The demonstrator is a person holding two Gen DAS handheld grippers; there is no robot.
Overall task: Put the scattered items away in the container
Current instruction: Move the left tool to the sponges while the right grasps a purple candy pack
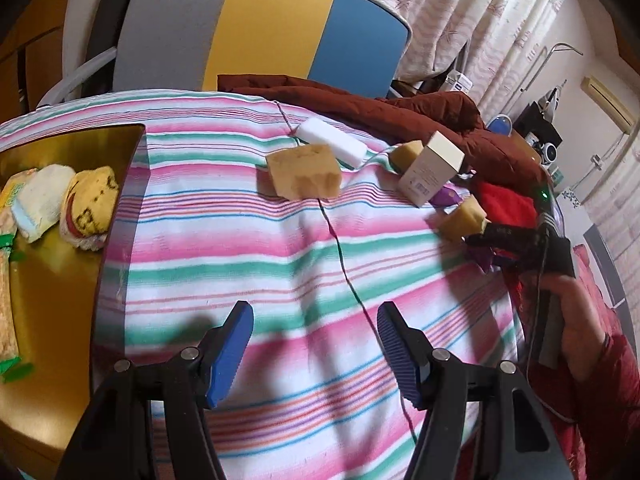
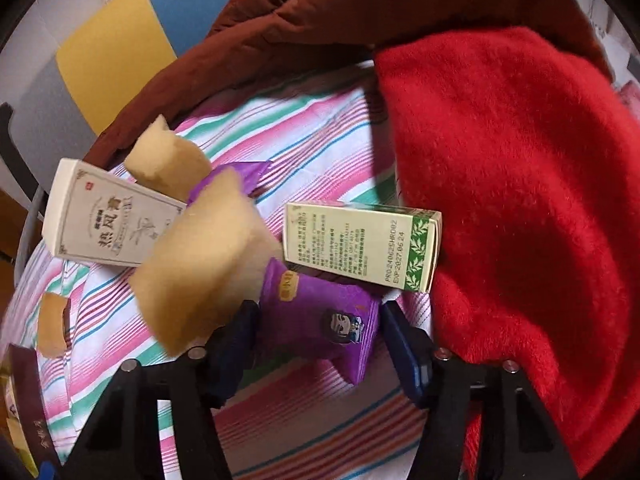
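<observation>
My left gripper (image 1: 316, 344) is open and empty above the striped cloth. The gold container (image 1: 60, 264) at left holds rolled socks (image 1: 90, 208) and snack packs. A big tan sponge (image 1: 304, 172), a white eraser block (image 1: 332, 142) and a cream box (image 1: 432, 168) lie further ahead. My right gripper (image 2: 320, 340) is open, its fingers on either side of a purple snack packet (image 2: 320, 320). A tan sponge (image 2: 200, 260) leans against the left finger. A green-trimmed box (image 2: 360, 248) lies just beyond, and the cream box (image 2: 108, 220) to the left.
A red fleece cloth (image 2: 520, 200) lies right of the packet, a brown jacket (image 2: 320, 20) behind. A chair with grey, yellow and blue back (image 1: 260, 32) stands beyond the table. Smaller sponges (image 2: 168, 160) (image 2: 54, 324) sit on the cloth. The right gripper shows at right in the left wrist view (image 1: 516, 236).
</observation>
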